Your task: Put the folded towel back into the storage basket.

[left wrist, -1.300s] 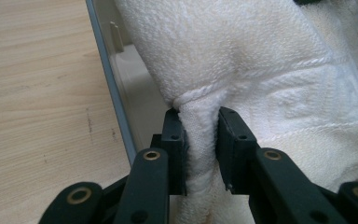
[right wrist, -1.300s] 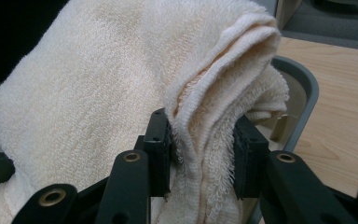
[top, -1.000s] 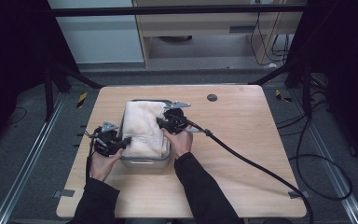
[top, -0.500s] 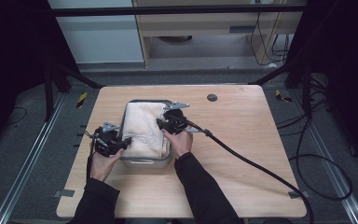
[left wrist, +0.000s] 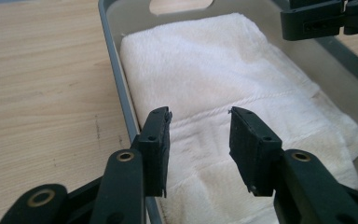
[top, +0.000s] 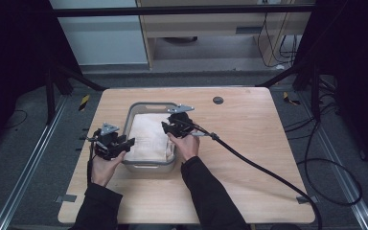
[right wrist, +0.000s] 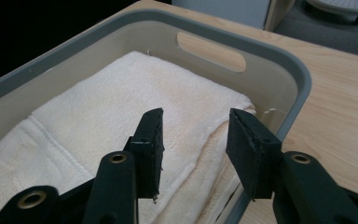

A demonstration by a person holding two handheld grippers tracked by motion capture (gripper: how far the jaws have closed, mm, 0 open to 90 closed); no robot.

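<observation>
A pale wooden table (top: 249, 158) carries everything here, standing over grey floor with dark frame rails at either side. Just left of its centre sits a grey plastic bin (top: 135, 111), long axis running from six to twelve o'clock, with a handle slot cut through its far end wall. A folded white towel (top: 148, 136) lies flat inside it and covers nearly the whole floor of the bin, its woven band running across the near half; it looks laid in so that the folds stay square against the walls.

The person's two forearms come in from six o'clock. The left gripper (top: 130, 141) is at the bin's nine o'clock wall, pointing inward across the rim; the right gripper (top: 165, 125) is at the three o'clock side, angled in over the towel's far corner, its thick black cable (top: 268, 172) trailing off toward four o'clock.

In the left gripper view the jaws stand spread above the towel's band with only air between them, one jaw over the bin wall. In the right gripper view the jaws are likewise parted over the towel's folded edge, pinching nothing. Both pairs have just been opening, which I read as letting go of the towel once it was settled, with the hands poised on opposite sides so that it came down evenly.
</observation>
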